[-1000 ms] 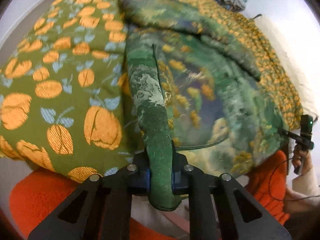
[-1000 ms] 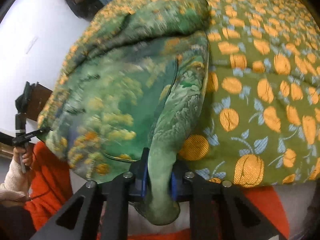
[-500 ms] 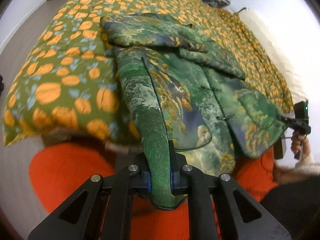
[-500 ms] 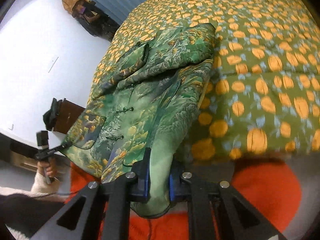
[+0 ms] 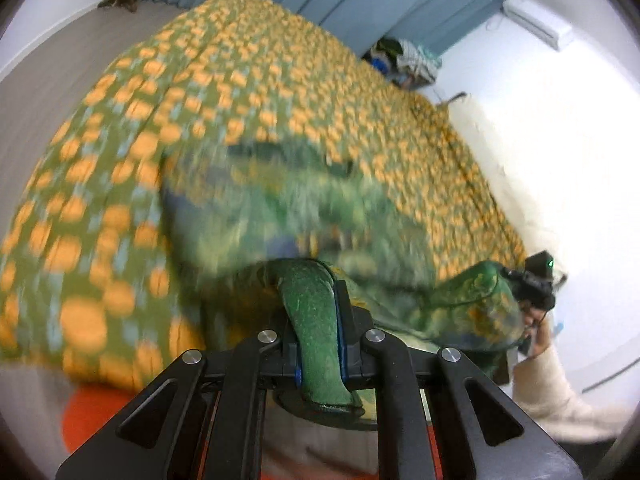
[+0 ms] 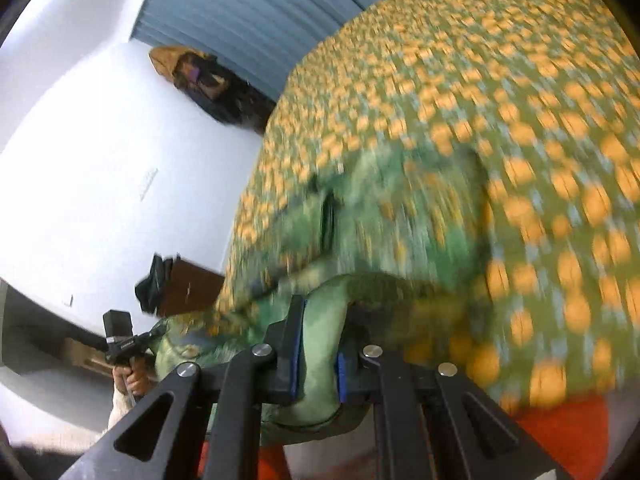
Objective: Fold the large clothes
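Two tools pinch the green jacket (image 5: 316,312) over the orange-patterned bedspread (image 5: 248,80).

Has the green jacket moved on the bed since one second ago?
Yes. The green jacket lay flat; both grippers have lifted its near edge up toward the curtain.

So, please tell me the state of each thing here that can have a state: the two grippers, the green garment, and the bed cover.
left gripper: shut on the garment's edge.
right gripper: shut on the garment's edge.
green garment: bottom edge lifted, the rest lying on the bed, blurred by motion.
orange-patterned bed cover: spread over the bed, under the garment.
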The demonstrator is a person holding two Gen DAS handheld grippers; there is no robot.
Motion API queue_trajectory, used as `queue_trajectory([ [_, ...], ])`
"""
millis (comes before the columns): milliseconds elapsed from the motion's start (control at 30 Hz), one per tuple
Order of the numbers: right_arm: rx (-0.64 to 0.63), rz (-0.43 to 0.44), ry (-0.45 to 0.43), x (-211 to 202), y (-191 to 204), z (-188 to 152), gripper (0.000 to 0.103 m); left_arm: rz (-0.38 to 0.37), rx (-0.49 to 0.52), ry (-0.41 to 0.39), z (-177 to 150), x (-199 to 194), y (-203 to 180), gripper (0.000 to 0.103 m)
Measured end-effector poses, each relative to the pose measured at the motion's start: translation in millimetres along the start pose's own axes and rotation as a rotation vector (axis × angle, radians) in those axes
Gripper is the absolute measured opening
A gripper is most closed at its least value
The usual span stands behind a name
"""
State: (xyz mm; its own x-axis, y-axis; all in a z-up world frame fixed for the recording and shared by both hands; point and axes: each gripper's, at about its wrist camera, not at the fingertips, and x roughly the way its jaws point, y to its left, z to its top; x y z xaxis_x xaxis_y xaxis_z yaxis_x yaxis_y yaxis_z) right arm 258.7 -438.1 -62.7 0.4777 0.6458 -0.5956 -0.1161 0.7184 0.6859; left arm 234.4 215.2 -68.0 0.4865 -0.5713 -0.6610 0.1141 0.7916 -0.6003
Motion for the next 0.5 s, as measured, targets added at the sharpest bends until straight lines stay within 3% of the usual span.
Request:
queue_trajectory([
  [100,0.036,-0.018,-0.037,39,-20,39,0.013,0.018,-0.037,-0.021,42,36,17,0.011],
  [233,0.094,-0.099,-0.068,83,-54,62,0.013,0.071,-0.113,-0.025,76,90,44,0.014],
  [333,0.174,-0.132,-0.090,103,-85,65,0.014,0.113,-0.140,-0.021,85,123,59,0.026],
  [433,0.275,-0.129,-0.106,113,-111,61,0.016,0.135,-0.123,-0.005,86,135,60,0.055],
  [500,0.357,-0.089,-0.101,119,-127,59,0.028,0.134,-0.120,-0.028,88,131,59,0.079],
])
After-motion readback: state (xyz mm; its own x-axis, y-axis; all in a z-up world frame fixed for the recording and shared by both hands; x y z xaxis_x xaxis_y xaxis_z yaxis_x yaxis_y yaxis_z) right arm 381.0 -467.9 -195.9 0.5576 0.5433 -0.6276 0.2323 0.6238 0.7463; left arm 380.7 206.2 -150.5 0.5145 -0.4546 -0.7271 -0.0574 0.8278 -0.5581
